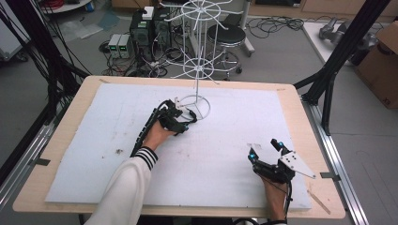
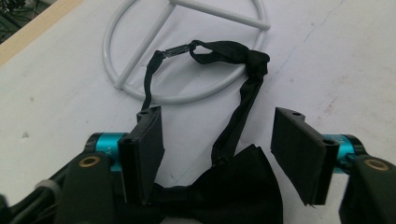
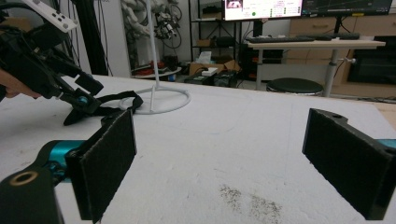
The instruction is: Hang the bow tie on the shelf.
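A black bow tie (image 2: 238, 191) lies on the white sheet. Its strap (image 2: 243, 98) runs forward in a loop over the ring base (image 2: 187, 99) of a white wire stand (image 1: 197, 70). My left gripper (image 2: 219, 135) is low over the bow, jaws apart on either side of it, pads not pressing. In the high view this gripper (image 1: 183, 123) sits just left of the stand's base. My right gripper (image 1: 265, 147) rests near the front right of the table, open, with nothing between its pads (image 3: 112, 154). The right gripper view shows the bow tie (image 3: 74, 116) under the left gripper (image 3: 84, 100).
A white sheet (image 1: 117, 122) covers most of the wooden table (image 1: 75, 98). The stand's wire arms reach out above the table's back middle. Behind the table are a stool (image 1: 226, 33), computer boxes (image 1: 141, 28) and cables on the floor. Black frame posts (image 1: 338, 56) flank the table.
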Available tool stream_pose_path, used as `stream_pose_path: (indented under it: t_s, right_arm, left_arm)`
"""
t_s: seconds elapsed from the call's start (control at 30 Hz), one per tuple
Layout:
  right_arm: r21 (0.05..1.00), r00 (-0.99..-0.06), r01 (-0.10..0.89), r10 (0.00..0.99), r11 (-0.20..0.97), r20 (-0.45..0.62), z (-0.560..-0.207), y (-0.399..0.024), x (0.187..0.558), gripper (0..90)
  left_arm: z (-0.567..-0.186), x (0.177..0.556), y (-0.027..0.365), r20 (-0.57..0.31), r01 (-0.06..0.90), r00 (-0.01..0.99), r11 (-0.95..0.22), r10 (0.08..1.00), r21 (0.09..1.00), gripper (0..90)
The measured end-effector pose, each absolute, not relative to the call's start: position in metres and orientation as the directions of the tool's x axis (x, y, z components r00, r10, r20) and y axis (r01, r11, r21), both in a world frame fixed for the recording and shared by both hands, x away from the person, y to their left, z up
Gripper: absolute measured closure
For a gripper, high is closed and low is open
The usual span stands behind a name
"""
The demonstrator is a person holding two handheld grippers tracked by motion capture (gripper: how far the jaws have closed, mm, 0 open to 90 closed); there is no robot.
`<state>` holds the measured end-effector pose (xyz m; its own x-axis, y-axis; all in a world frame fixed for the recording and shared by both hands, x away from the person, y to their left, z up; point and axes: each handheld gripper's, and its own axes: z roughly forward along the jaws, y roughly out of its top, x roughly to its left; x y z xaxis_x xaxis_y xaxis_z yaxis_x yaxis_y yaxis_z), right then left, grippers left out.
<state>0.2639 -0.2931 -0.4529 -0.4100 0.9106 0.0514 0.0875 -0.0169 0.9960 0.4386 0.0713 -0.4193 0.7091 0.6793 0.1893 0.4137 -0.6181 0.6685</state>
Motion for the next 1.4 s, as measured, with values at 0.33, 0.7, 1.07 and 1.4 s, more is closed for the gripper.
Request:
stream_pose_path:
  t_s: [0.33,0.7,1.07,1.4]
  right_arm:
    - [0.996,-0.409,0.091,0.910,-0.025,0.060,-0.4529,-0.2936,0.2640,8.8]
    - [0.996,-0.411,0.088,0.910,-0.025,0.059,-0.4529,-0.2939,0.2643,8.8]
    - [0.996,-0.411,0.088,0.910,-0.027,0.061,-0.4529,-0.2939,0.2642,8.9]
    - [0.996,-0.409,0.089,0.910,-0.024,0.059,-0.4529,-0.2939,0.2640,8.9]
  left_arm:
    - [-0.4234,0.4410,0.0725,0.208,0.445,0.682,-0.623,0.701,0.644,45.5]
    - [-0.4285,0.4429,0.0717,0.163,0.471,0.703,-0.624,0.693,0.624,61.5]
    - [-0.4266,0.4427,0.0741,0.146,0.479,0.688,-0.596,0.711,0.644,81.9]
    - [-0.4255,0.4417,0.0733,0.161,0.475,0.689,-0.608,0.707,0.636,85.0]
